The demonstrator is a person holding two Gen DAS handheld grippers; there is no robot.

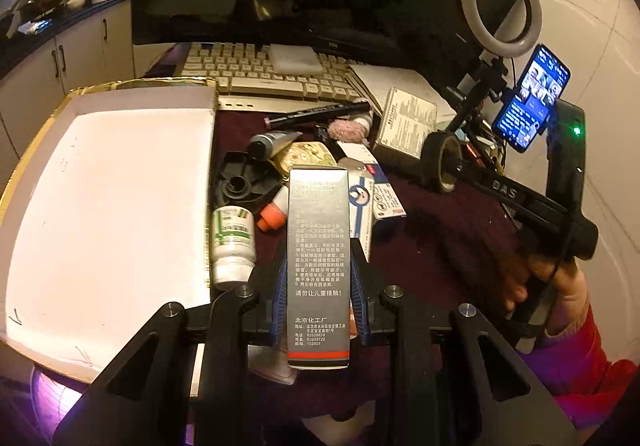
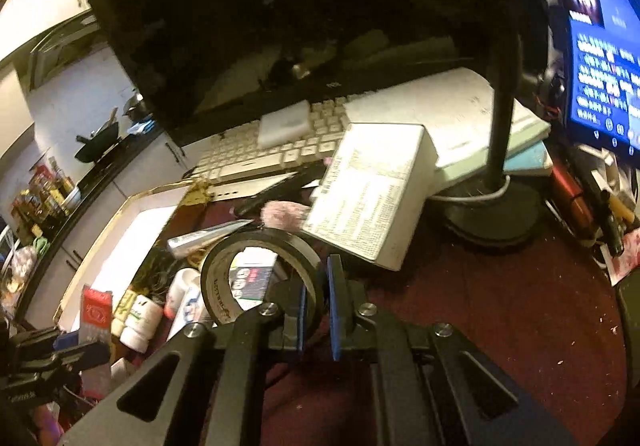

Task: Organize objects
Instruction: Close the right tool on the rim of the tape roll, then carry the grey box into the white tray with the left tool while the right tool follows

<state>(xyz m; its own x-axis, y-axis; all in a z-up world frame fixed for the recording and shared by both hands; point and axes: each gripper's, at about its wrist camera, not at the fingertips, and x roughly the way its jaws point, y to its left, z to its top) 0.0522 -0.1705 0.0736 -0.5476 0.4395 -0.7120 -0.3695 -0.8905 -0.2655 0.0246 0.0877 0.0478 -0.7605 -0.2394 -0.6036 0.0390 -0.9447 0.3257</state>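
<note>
The left gripper (image 1: 318, 306) clamps a tall silver carton (image 1: 318, 266) between its blue pads, the carton's long axis running straight ahead along the fingers, red-striped end nearest the camera, above the cluttered maroon bench (image 1: 440, 238). Just left lies the open white tray (image 1: 108, 205), with a white pill bottle (image 1: 233, 242) against its edge. The right gripper (image 2: 316, 310) is closed on the wall of a black tape roll (image 2: 260, 278), held upright on edge, its hole facing the camera.
</note>
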